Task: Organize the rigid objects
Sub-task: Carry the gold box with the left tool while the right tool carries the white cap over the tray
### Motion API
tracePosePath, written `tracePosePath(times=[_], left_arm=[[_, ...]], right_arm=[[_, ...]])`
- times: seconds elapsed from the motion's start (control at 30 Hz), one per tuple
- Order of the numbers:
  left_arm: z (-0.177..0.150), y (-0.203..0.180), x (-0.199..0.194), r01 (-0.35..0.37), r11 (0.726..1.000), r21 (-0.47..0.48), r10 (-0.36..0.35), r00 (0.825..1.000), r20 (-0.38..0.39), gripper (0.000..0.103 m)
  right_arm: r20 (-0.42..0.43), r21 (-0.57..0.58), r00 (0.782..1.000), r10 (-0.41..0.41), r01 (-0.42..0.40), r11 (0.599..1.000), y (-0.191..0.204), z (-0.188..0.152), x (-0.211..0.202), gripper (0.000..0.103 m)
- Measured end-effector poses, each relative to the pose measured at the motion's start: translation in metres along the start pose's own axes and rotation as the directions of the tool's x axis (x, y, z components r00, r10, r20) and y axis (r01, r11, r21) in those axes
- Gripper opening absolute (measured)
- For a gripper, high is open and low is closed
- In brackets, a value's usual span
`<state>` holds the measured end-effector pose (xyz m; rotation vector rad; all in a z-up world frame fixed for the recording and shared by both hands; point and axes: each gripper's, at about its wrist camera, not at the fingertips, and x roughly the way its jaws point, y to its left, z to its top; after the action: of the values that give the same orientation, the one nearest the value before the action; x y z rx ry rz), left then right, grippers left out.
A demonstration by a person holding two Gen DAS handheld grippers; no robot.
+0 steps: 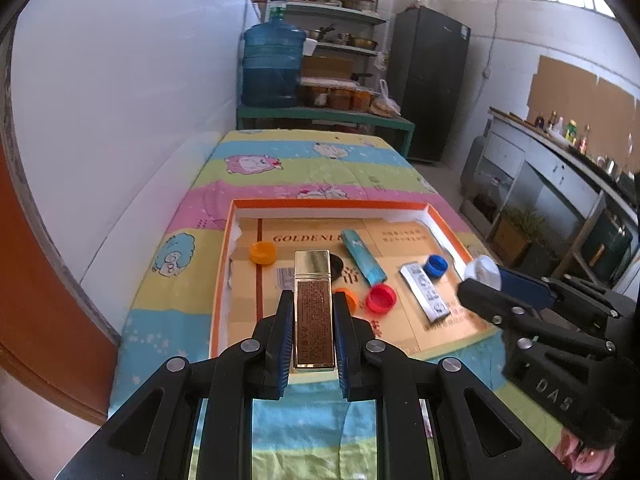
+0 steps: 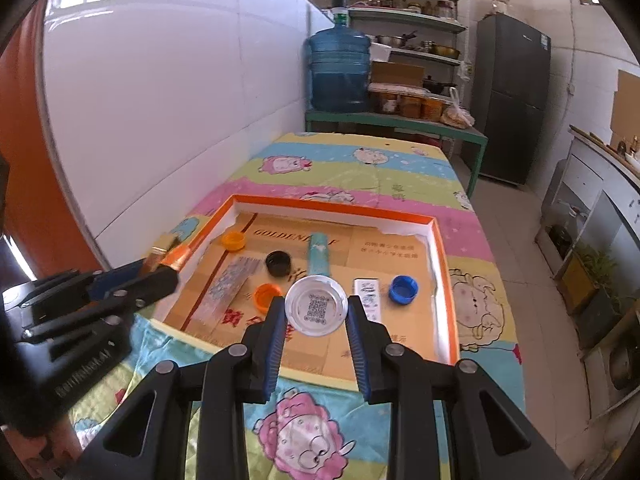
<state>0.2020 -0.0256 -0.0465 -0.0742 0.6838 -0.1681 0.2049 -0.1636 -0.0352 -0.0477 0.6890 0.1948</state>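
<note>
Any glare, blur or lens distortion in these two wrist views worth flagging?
Left wrist: strong fisheye bending at the walls, blown-out window top right, glare on the gold box. Right wrist: same curvature, sharp centre; the white cap shows its QR code clearly, edges vignetted black.

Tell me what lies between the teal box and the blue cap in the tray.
A white printed packet lies between the teal box and the blue cap, flat on the tray floor; both wrist views show it.

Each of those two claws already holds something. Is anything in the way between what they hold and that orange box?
Nothing visible blocks either one. The left gripper holds a gold box and the right gripper a round clear lid, both over the orange-rimmed tray. Only loose caps, a teal tube and a white strip lie on its floor.
</note>
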Motion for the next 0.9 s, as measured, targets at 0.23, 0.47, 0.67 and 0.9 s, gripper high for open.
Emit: tracePosePath(times=[0.23, 0.47, 0.67, 0.9], left_arm=[[0.005, 0.009, 0.012, 0.034, 0.999, -0.038, -0.034, 0.999, -0.005, 0.018], [0.012, 0.025, 0.033, 0.013, 0.997, -0.072, -0.014, 1.000, -0.017, 0.018], [0.014, 0.041, 0.053, -0.024, 0.997, -0.076, 0.020, 0.998, -0.056, 0.018], [0.014, 0.042, 0.071, -0.041, 0.998, -0.045, 0.037, 0.996, -0.086, 0.018]], right_arm=[[-0.026, 0.039, 1.000, 0.001, 0.000, 0.999, -0.016, 0.001, 0.016, 0.030], [-0.069, 0.039, 0.997, 0.019, -0.016, 0.999, -0.016, -0.004, 0.040, 0.030], [-0.095, 0.029, 0.995, 0.030, -0.028, 0.999, -0.014, -0.007, 0.058, 0.030], [-0.112, 0.034, 0.993, 0.038, -0.034, 0.999, -0.015, -0.007, 0.075, 0.030]])
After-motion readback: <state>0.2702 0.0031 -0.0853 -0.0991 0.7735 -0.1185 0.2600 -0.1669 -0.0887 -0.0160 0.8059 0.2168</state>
